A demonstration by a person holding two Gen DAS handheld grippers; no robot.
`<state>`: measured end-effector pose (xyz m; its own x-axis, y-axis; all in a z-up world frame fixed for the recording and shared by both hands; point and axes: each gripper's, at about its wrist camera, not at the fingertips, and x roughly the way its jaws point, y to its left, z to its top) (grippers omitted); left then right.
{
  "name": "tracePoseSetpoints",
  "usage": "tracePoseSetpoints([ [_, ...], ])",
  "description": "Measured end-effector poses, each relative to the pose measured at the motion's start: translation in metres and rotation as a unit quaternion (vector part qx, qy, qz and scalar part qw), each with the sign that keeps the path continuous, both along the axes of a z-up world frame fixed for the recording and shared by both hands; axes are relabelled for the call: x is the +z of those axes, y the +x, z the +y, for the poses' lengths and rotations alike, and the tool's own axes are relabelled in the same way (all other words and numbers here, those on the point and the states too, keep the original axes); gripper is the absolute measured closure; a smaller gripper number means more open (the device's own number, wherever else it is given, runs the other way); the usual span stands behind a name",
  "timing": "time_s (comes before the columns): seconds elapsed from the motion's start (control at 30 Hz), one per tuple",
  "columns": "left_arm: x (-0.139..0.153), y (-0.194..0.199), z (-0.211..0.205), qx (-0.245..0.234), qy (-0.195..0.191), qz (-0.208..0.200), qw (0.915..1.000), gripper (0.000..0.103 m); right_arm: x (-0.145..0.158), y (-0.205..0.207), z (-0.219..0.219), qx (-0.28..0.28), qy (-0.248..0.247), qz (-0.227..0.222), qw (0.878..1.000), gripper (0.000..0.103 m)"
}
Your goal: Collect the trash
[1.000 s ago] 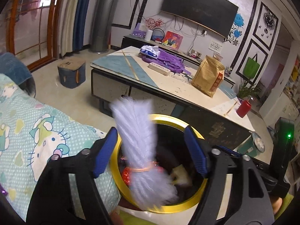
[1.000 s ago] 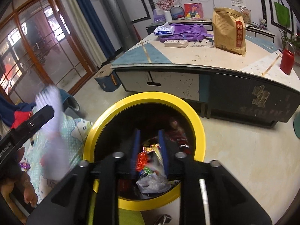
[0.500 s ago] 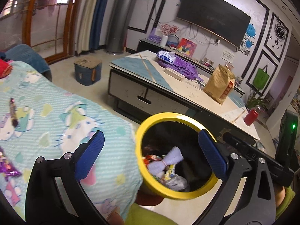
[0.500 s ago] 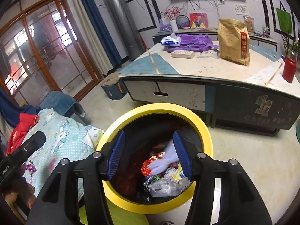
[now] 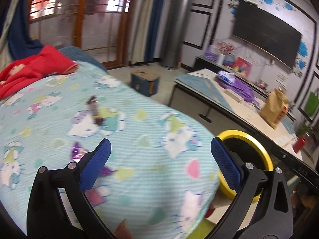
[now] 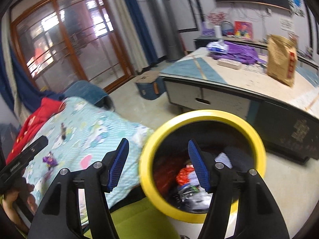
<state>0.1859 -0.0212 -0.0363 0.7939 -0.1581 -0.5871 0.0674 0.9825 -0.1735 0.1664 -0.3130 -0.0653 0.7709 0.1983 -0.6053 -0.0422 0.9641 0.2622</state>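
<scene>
Left wrist view: the left tool (image 5: 160, 159) is standing spread wide with nothing between its blue pads (image 5: 95, 164), hanging over the blanket (image 5: 139, 139) with the cartoon-cat print. The bin (image 5: 257, 141), yellow-rimmed and dark inside, is sitting just beyond the blanket's right edge, partly hidden behind the right pad. Trash is lying on the blanket left of the bin: a dark wrapper (image 5: 94, 109) far up the blanket, a purple foil wrapper (image 5: 77, 152) just beside the left pad, and a purple scrap (image 5: 106, 171) partly hidden under that pad. A red garment (image 5: 33, 67) is lying at the blanket's far left end. Past the bin, bare floor (image 5: 165, 75) is running between the blanket's edge and the worktop (image 5: 235, 107), where a small blue box (image 5: 144, 83) is standing.

Right wrist view: the right tool (image 6: 157, 164) is opening, empty, its right pad over the bin's (image 6: 203, 117) mouth and its left pad (image 6: 117, 167) over the blanket's (image 6: 89, 127) edge. Collected trash (image 6: 187, 181) is lying in the bin's bottom, blurred. The bin's left rim is touching or overlapping the blanket's hanging edge; I cannot tell which. Left of the bin, the purple foil wrapper (image 6: 49, 160) and the dark wrapper (image 6: 63, 131) are lying on the blanket. The left tool's black body (image 6: 24, 159) is reaching in at the far left. Open floor (image 6: 289, 179) is lying right of the bin, up to the worktop's (image 6: 239, 79) dark front edge.
</scene>
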Motion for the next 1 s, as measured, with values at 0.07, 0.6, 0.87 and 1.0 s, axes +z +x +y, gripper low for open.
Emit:
tracePoseSetpoints([
  [0.07, -0.003, -0.001, 0.012, 0.014, 0.005, 0.006, 0.9999, 0.011, 0.004, 0.002, 0.013, 0.015, -0.003, -0.003, 1.000, 0.043],
  [0.6, -0.048, 0.006, 0.060, 0.038, -0.038, 0.107, 0.9928, 0.013, 0.023, 0.088, 0.138, 0.148, 0.012, 0.033, 0.988, 0.038],
  [0.87, -0.062, 0.006, 0.064, 0.033, -0.048, 0.117, 0.9914, 0.038, 0.010, 0.143, 0.215, 0.216, -0.030, 0.065, 0.974, 0.038],
  [1.0, -0.065, 0.004, 0.073, 0.037, -0.060, 0.120, 0.9903, 0.077, -0.005, 0.161, 0.251, 0.251, -0.047, 0.090, 0.963, 0.039],
])
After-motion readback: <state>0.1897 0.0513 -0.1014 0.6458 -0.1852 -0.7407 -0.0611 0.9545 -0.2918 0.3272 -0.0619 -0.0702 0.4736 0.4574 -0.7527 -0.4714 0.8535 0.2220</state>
